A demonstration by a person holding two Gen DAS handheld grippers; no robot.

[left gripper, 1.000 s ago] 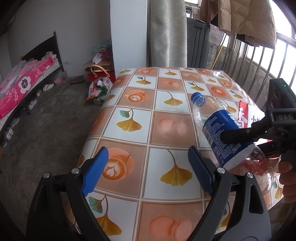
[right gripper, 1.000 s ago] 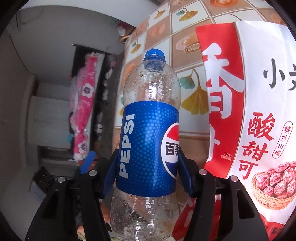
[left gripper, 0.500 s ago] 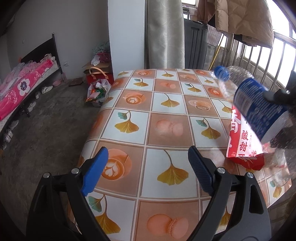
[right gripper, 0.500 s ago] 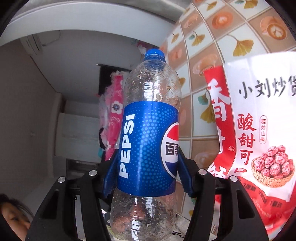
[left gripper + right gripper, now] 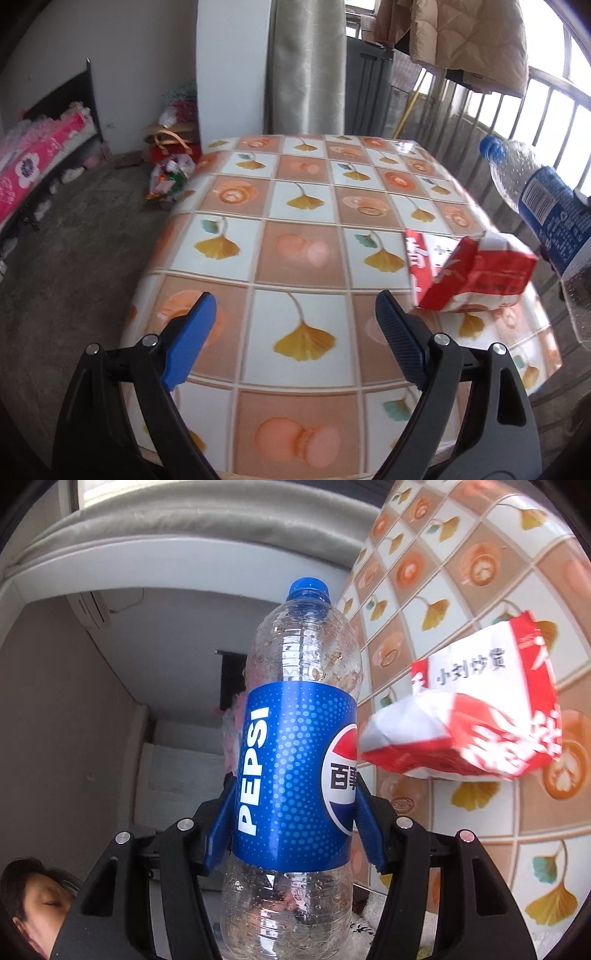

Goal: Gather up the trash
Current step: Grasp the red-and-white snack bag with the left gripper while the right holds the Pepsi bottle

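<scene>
The bottle (image 5: pixel 295 760) is clamped at its blue label by the right gripper (image 5: pixel 293 827), off the table's (image 5: pixel 295 243) edge. The left gripper (image 5: pixel 291 339), seen only by the left camera, is spread wide and empty above the table, near the red-and-white snack bag (image 5: pixel 476 273).

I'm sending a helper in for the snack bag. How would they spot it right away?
Find the table covered in orange-and-white ginkgo-leaf squares, then look near its edge by the window railing. The snack bag lies there crumpled, the only loose item on the cloth: red and white with Chinese lettering, unlike the clear, blue-labelled Pepsi bottle.
</scene>
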